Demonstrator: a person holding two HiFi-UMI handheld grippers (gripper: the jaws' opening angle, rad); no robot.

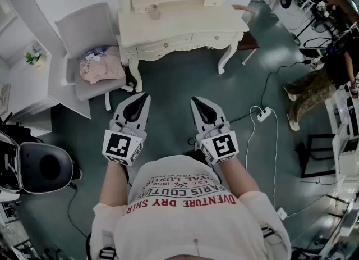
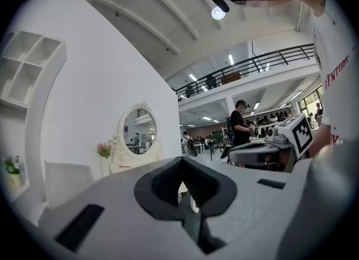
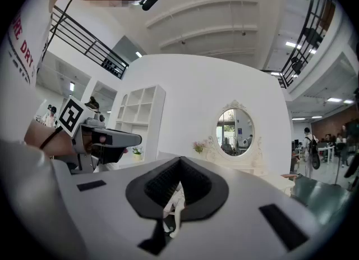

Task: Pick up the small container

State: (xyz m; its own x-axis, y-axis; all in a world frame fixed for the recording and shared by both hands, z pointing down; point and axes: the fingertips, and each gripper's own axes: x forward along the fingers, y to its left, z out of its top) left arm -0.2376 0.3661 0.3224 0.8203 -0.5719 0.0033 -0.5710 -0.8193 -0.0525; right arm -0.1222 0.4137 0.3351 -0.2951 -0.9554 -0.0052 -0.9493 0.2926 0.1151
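A small round container (image 1: pixel 154 12) stands on the top of the white dressing table (image 1: pixel 185 26), far ahead of both grippers. My left gripper (image 1: pixel 146 95) and right gripper (image 1: pixel 194 100) are held side by side at waist height over the grey floor, pointing toward the table. Both are shut, with nothing between the jaws. In the left gripper view the closed jaws (image 2: pixel 180 160) point at the oval mirror (image 2: pixel 136 131). In the right gripper view the closed jaws (image 3: pixel 179 159) face the same mirror (image 3: pixel 235 132). The container is too small to make out in either gripper view.
A grey chair (image 1: pixel 90 34) with pink clothes (image 1: pixel 101 67) stands left of the table. A black round stool (image 1: pixel 47 167) is at my left. White cables and a power strip (image 1: pixel 262 113) lie on the floor to the right. A person's legs (image 1: pixel 305 93) are at the far right.
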